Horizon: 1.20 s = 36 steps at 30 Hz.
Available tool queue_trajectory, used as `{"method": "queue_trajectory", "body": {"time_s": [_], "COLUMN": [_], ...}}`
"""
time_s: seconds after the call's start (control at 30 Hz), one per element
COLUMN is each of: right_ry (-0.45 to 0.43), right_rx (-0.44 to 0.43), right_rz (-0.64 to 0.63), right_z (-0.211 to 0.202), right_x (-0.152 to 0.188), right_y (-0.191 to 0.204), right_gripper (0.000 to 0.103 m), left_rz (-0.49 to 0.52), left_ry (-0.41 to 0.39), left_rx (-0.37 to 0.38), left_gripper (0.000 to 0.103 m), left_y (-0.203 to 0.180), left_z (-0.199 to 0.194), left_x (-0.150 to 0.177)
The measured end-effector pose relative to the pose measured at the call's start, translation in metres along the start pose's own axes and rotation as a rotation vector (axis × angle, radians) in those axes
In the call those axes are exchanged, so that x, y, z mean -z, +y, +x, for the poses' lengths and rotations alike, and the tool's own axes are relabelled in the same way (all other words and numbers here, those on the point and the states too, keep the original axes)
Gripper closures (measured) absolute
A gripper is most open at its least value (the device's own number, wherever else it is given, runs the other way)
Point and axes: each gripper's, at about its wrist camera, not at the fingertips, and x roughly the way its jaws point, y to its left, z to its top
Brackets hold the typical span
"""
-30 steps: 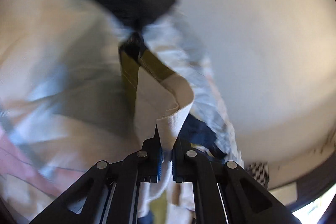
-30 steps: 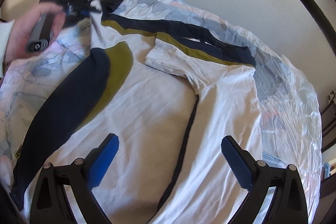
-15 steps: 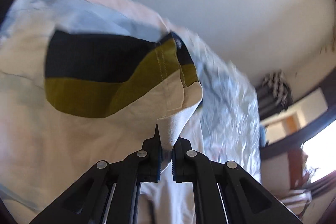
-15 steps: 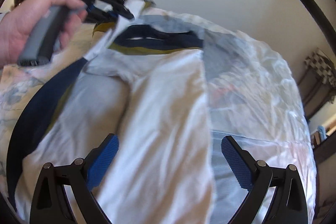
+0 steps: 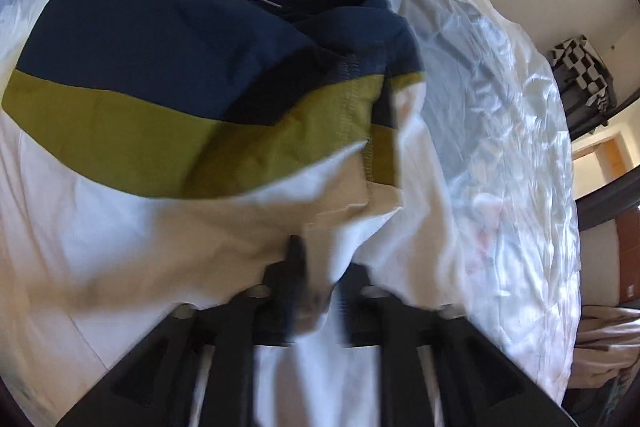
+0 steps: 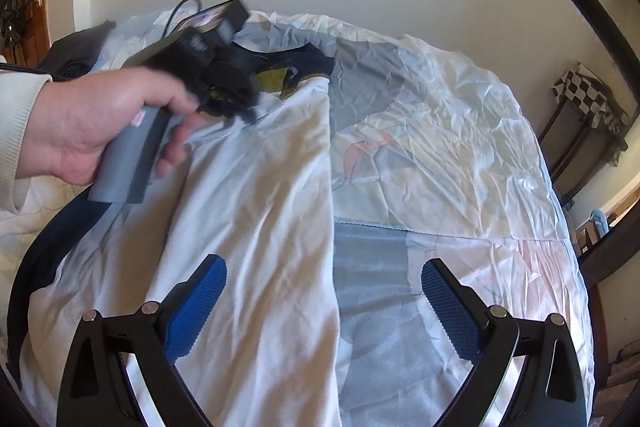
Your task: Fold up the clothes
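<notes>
Letting go cleanly, the left gripper [image 5: 316,287] has just been opening around the white shirt [image 6: 256,219] sleeve it folded inward, while the right gripper [image 6: 324,303] hovers spread and empty, ready to smooth the fold flat

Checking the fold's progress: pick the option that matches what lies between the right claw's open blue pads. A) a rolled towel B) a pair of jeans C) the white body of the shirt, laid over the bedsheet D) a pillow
C: in the right wrist view the right claw stands wide open above the white shirt, whose edge runs down the pale bedsheet between the pads.
</notes>
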Motion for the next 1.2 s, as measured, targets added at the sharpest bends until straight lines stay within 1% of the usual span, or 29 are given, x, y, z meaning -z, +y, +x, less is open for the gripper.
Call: {"method": "queue_trajectory", "body": {"time_s": [0.03, 0.07, 0.1, 0.17, 0.2, 0.27, 0.3, 0.33, 0.4, 0.43, 0.47, 0.5, 0.53, 0.63, 0.7, 0.73, 0.77, 0.8, 0.83, 0.87, 0.9, 0.93, 0.97, 1.0, 1.07, 1.1, 1.17, 1.2], "right_ry": [-0.003, -0.007, -0.011, -0.020, -0.023, -0.023, -0.021, -0.018, -0.006, 0.000, 0.003, 0.003, 0.001, -0.002, 0.002, 0.002, 0.002, 0.000, -0.004, -0.006, -0.004, -0.001, 0.003, 0.005, 0.000, -0.005, -0.012, -0.013], "right_rx": [0.000, -0.001, -0.001, -0.003, -0.002, 0.006, 0.007, 0.003, -0.006, -0.009, -0.010, -0.011, -0.010, -0.002, 0.003, 0.004, 0.003, 0.002, 0.004, 0.002, -0.004, -0.011, -0.018, -0.028, -0.056, -0.073, -0.100, -0.110], "right_rz": [-0.003, -0.007, -0.013, -0.025, -0.028, -0.027, -0.022, -0.010, 0.010, 0.011, 0.005, -0.001, -0.009, -0.002, 0.015, 0.027, 0.039, 0.051, 0.063, 0.076, 0.095, 0.114, 0.135, 0.154, 0.180, 0.195, 0.209, 0.211], "right_z": [-0.002, -0.005, -0.007, -0.012, -0.014, -0.015, -0.016, -0.016, -0.015, -0.015, -0.016, -0.017, -0.020, -0.025, -0.026, -0.026, -0.026, -0.026, -0.026, -0.025, -0.022, -0.019, -0.014, -0.009, -0.001, 0.001, 0.005, 0.006], "right_x": [-0.001, -0.001, -0.001, -0.002, -0.002, 0.002, 0.003, 0.005, 0.011, 0.013, 0.016, 0.018, 0.019, 0.022, 0.023, 0.023, 0.023, 0.022, 0.020, 0.018, 0.016, 0.012, 0.007, 0.000, -0.013, -0.020, -0.030, -0.034], "right_y": [0.000, 0.001, 0.000, 0.000, -0.001, -0.002, -0.003, -0.004, -0.004, -0.003, -0.001, 0.001, 0.002, -0.003, -0.009, -0.013, -0.017, -0.020, -0.023, -0.025, -0.028, -0.029, -0.030, -0.030, -0.029, -0.027, -0.021, -0.018], "right_gripper": [0.003, 0.003, 0.003, 0.003, 0.003, 0.002, 0.002, 0.002, 0.002, 0.003, 0.002, 0.003, 0.003, 0.002, 0.002, 0.002, 0.002, 0.002, 0.002, 0.001, 0.000, 0.000, 0.000, 0.000, 0.000, 0.000, 0.000, 0.000], "left_rz": [0.000, -0.003, -0.009, -0.018, -0.030, -0.116, -0.157, -0.157, -0.080, -0.027, 0.027, 0.091, 0.169, 0.316, 0.383, 0.410, 0.432, 0.442, 0.404, 0.365, 0.329, 0.302, 0.290, 0.272, 0.231, 0.232, 0.242, 0.248], "left_ry": [-0.006, -0.043, -0.084, -0.142, -0.192, -0.307, -0.373, -0.390, -0.313, -0.261, -0.220, -0.220, -0.188, -0.058, -0.032, -0.025, -0.036, -0.058, -0.124, -0.184, -0.231, -0.255, -0.254, -0.258, -0.290, -0.266, -0.193, -0.172], "left_rx": [0.083, 0.131, 0.151, 0.182, 0.169, 0.089, 0.003, -0.112, -0.136, -0.118, -0.111, -0.153, -0.219, -0.246, -0.212, -0.201, -0.170, -0.135, -0.099, -0.115, -0.177, -0.283, -0.343, -0.349, -0.229, -0.205, -0.223, -0.230], "left_gripper": [0.039, 0.023, 0.022, 0.022, 0.022, 0.022, 0.022, 0.022, 0.022, 0.026, 0.028, 0.028, 0.028, 0.028, 0.030, 0.030, 0.030, 0.034, 0.036, 0.035, 0.032, 0.021, 0.021, 0.021, 0.020, 0.020, 0.020, 0.020], "left_y": [-0.003, -0.005, -0.005, 0.003, 0.013, 0.036, 0.053, 0.061, 0.069, 0.063, 0.056, 0.043, 0.028, -0.007, -0.028, -0.033, -0.037, -0.039, -0.039, -0.038, -0.037, -0.037, -0.034, -0.030, -0.018, -0.015, -0.007, -0.003], "left_z": [-0.016, -0.034, -0.055, -0.097, -0.117, -0.143, -0.152, -0.146, -0.116, -0.092, -0.071, -0.055, -0.038, -0.004, 0.003, 0.002, -0.007, -0.018, -0.041, -0.060, -0.075, -0.084, -0.086, -0.087, -0.082, -0.071, -0.041, -0.029], "left_x": [0.005, 0.011, 0.020, 0.039, 0.043, 0.039, 0.037, 0.028, 0.009, -0.001, -0.009, -0.011, -0.008, 0.019, 0.053, 0.064, 0.074, 0.082, 0.082, 0.077, 0.067, 0.052, 0.037, 0.020, -0.014, -0.028, -0.056, -0.064]}}
